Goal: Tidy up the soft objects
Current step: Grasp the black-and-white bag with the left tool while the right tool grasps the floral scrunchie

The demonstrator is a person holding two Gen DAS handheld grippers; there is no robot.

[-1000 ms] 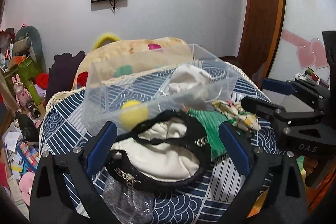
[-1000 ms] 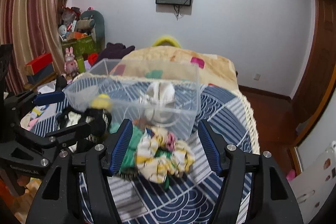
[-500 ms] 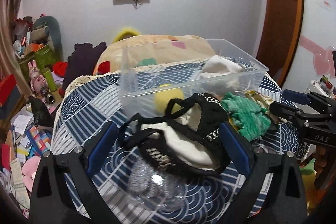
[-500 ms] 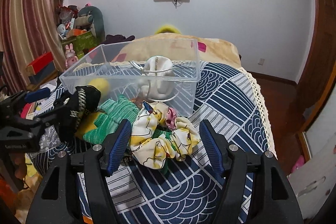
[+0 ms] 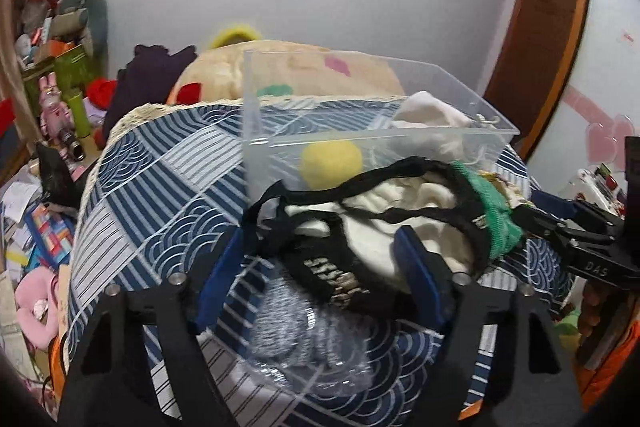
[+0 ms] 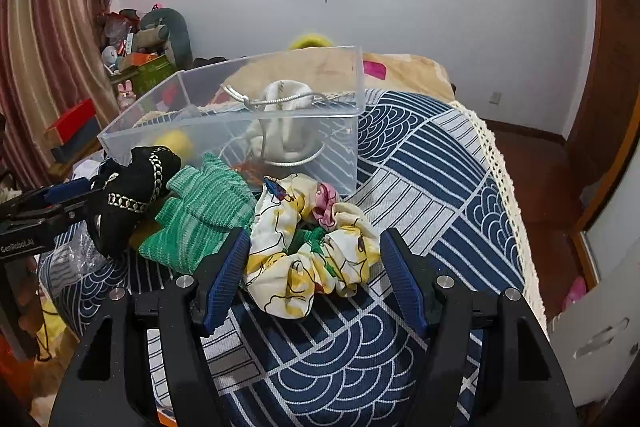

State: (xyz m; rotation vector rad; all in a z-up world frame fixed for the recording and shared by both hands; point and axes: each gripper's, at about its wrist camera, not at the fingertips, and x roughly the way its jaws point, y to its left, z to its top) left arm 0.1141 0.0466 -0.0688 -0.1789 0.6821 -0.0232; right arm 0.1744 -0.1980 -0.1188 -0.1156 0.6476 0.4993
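A clear plastic bin stands on the patterned table and holds a yellow ball and a white drawstring pouch. In front of it lie a black and cream garment with chain trim, a green knitted cloth and a yellow floral scrunchie. My left gripper is open, its jaws around the black garment's near part. My right gripper is open, its jaws on either side of the scrunchie.
A crumpled clear plastic bag lies at the table's near edge. The blue patterned cloth covers the table. A bed with a tan blanket stands behind. Toys and boxes clutter the floor on the left.
My left gripper has moved forward and closer to the black garment, its jaws narrower. My right gripper has dropped closer to the scrunchie, which now sits between its jaws.
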